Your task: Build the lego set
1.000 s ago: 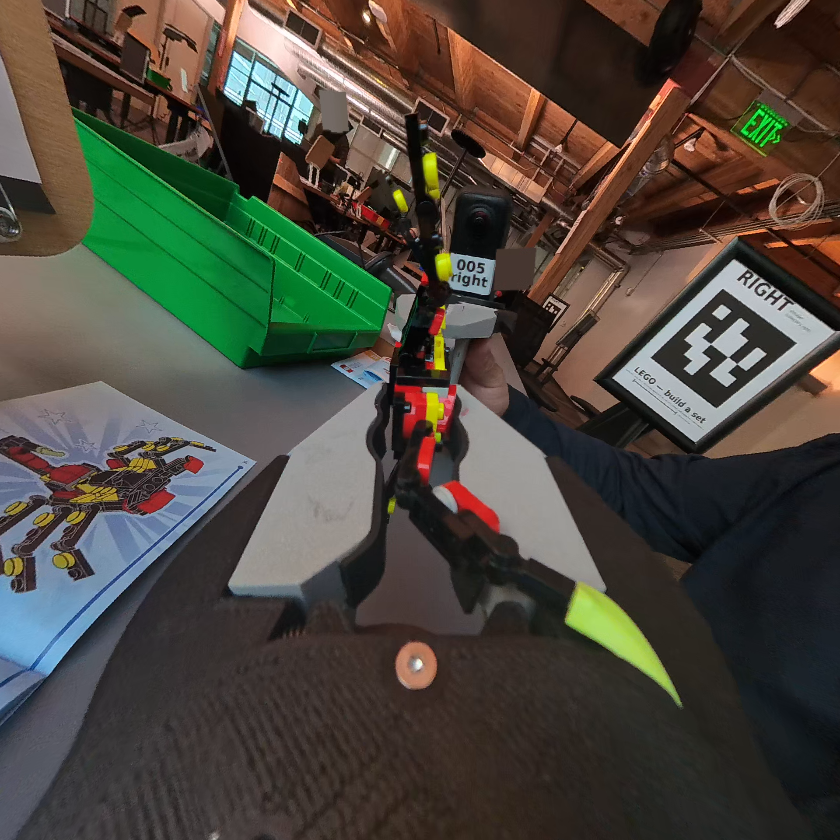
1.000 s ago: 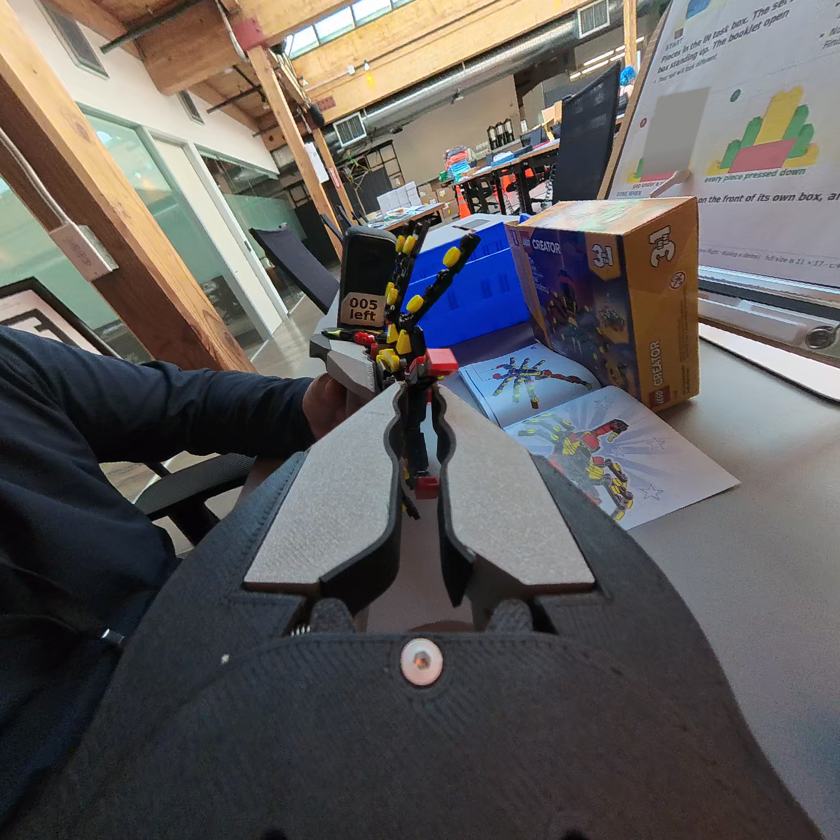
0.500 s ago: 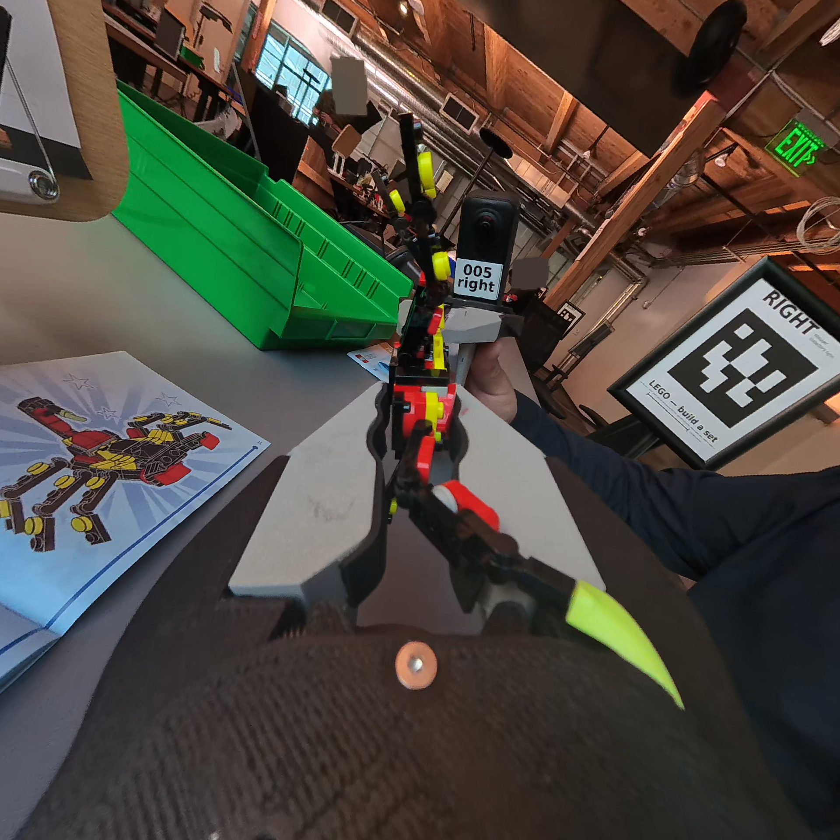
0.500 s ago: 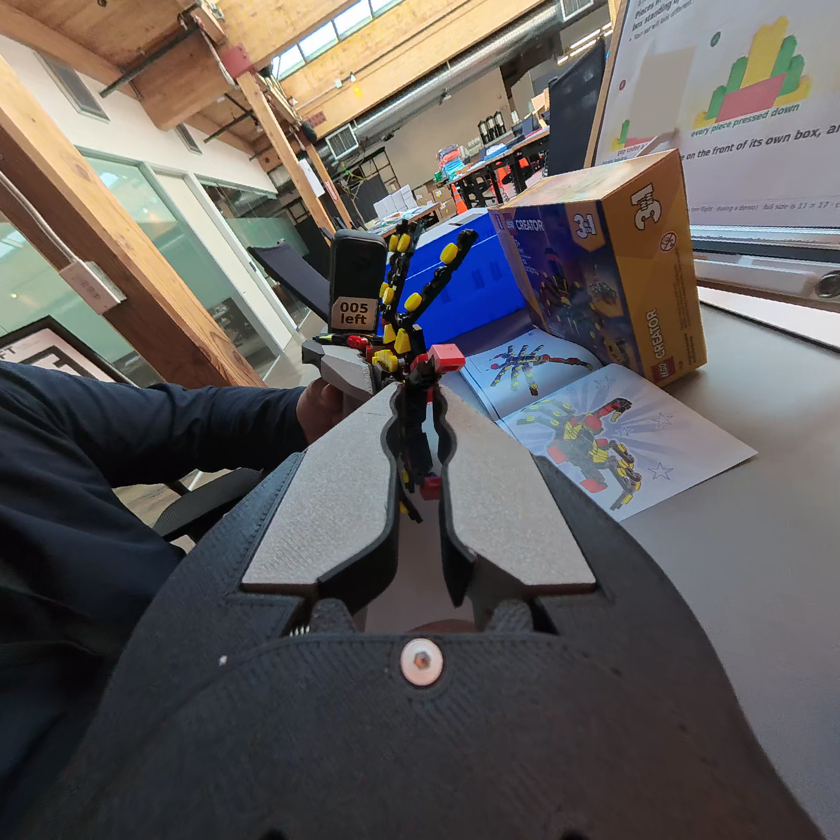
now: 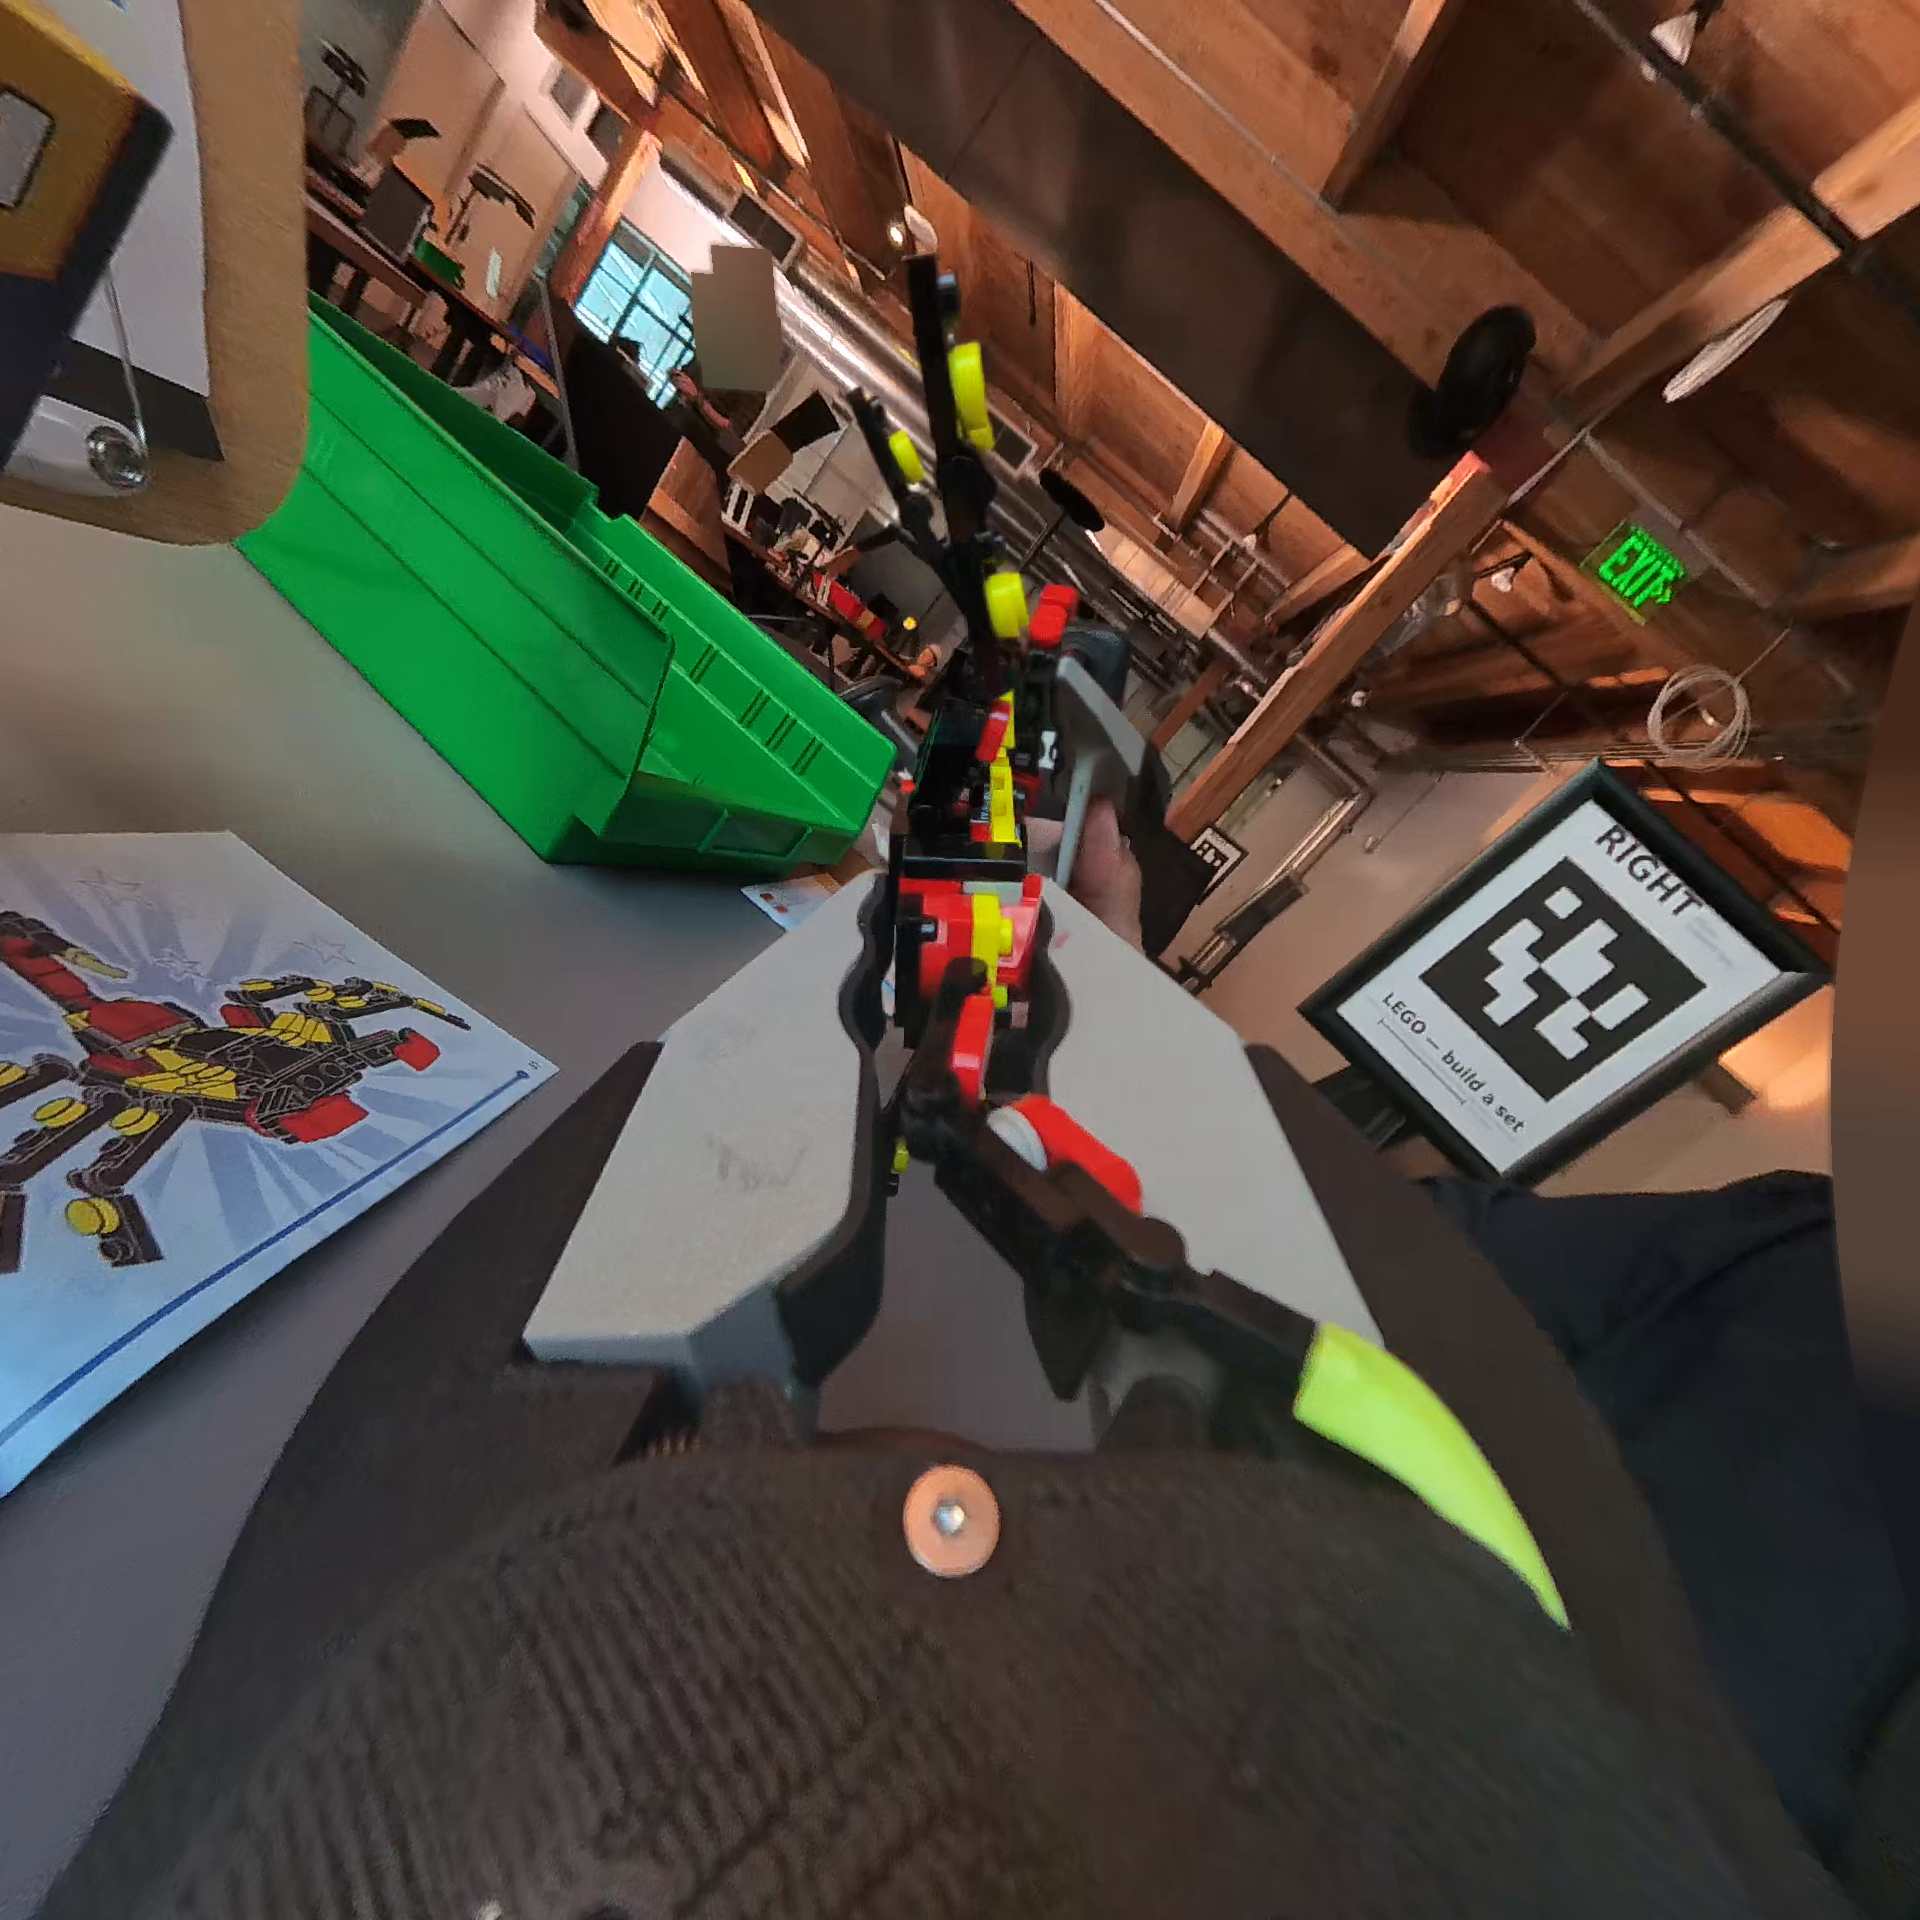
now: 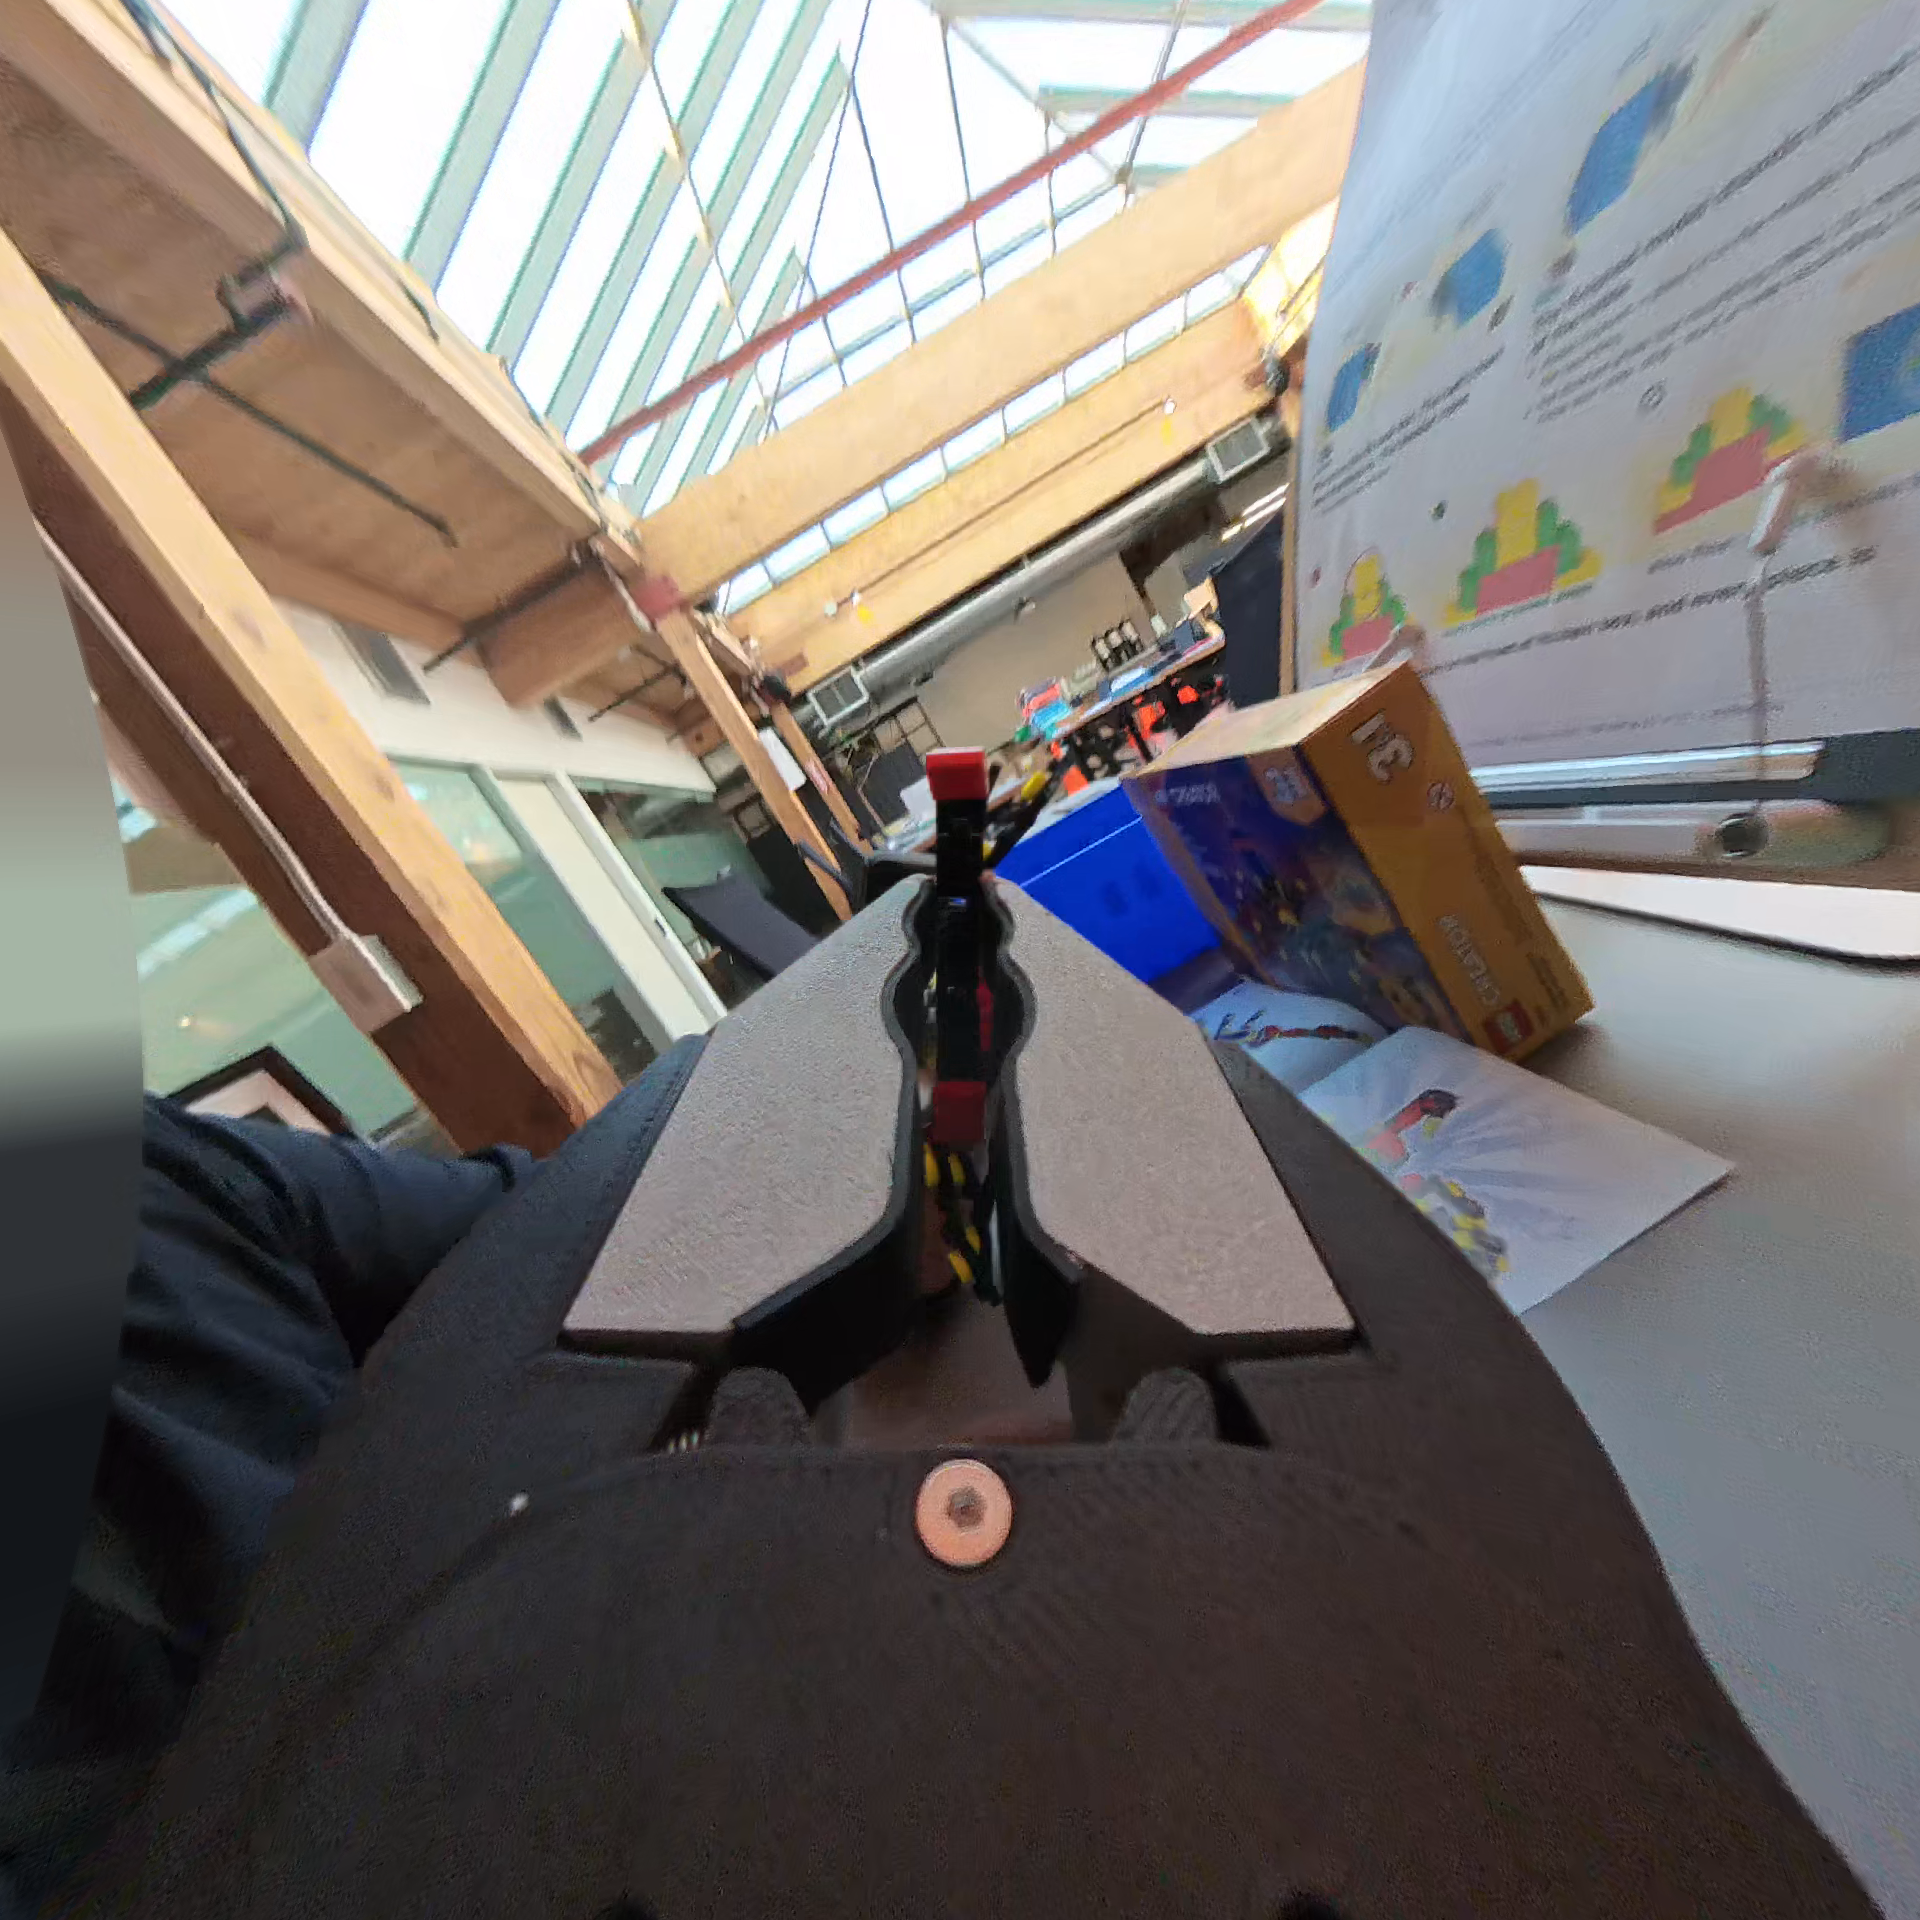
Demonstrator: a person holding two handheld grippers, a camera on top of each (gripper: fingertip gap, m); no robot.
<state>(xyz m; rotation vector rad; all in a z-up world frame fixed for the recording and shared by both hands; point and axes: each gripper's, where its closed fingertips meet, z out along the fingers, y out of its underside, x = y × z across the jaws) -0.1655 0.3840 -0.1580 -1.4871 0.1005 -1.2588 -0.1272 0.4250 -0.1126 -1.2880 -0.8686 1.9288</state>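
Note:
A black, red and yellow lego scorpion model (image 5: 971, 935) is held in the air between both grippers. My left gripper (image 5: 961, 914) is shut on its red body; the tail with a lime stinger (image 5: 1423, 1465) runs back over the right finger. Black legs with yellow studs (image 5: 966, 395) stick up beyond. My right gripper (image 6: 956, 894) is shut on a black and red limb of the model (image 6: 956, 997), with a red tile (image 6: 954, 774) above the tips. The right gripper also shows in the left wrist view (image 5: 1101, 748), tilted behind the model.
A grey table (image 5: 156, 665) carries a green bin (image 5: 540, 644), an open instruction booklet (image 5: 187, 1060), a yellow and blue lego box (image 6: 1371, 873) and a blue bin (image 6: 1101, 883). A framed marker sign (image 5: 1558, 977) stands right. An instruction board (image 6: 1621, 364) stands behind the box. About 8 cm separates my left fingertips from my right.
My right gripper has tilted sharply upward, its view now blurred and facing the roof, and the left gripper is hidden behind its fingers. The left view has swung slightly; both grips held.

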